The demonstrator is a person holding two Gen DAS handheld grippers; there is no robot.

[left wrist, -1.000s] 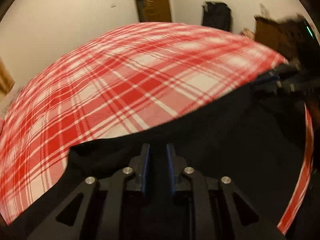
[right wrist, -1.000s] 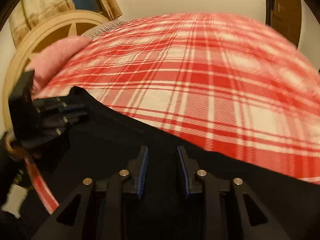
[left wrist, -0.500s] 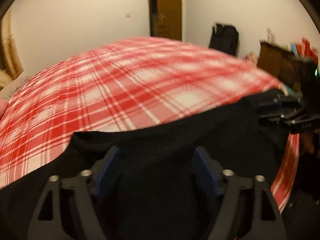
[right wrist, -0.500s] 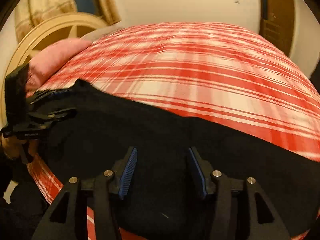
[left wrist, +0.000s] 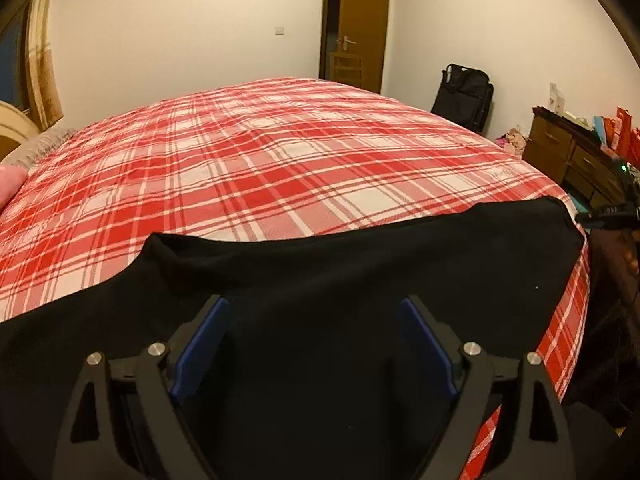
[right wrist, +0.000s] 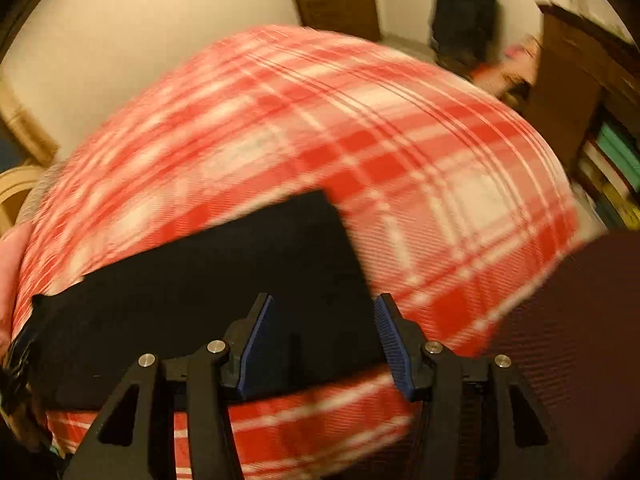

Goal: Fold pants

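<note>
Left wrist view: black pants [left wrist: 328,280] lie flat on the red plaid bedspread [left wrist: 256,168], along its near edge. Left gripper [left wrist: 312,344] jaws spread wide over the pants, nothing between the 2 blue pads [left wrist: 200,344].

Right wrist view, blurred: right gripper [right wrist: 324,336] jaws apart, empty, over the pants [right wrist: 208,292] at their right-hand end on the bedspread [right wrist: 360,140].

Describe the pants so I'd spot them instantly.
A red-and-white plaid bedspread covers the bed filling the room. The black pants lie flat along its near edge, under both open grippers. They are the only plain dark fabric on the plaid.
</note>
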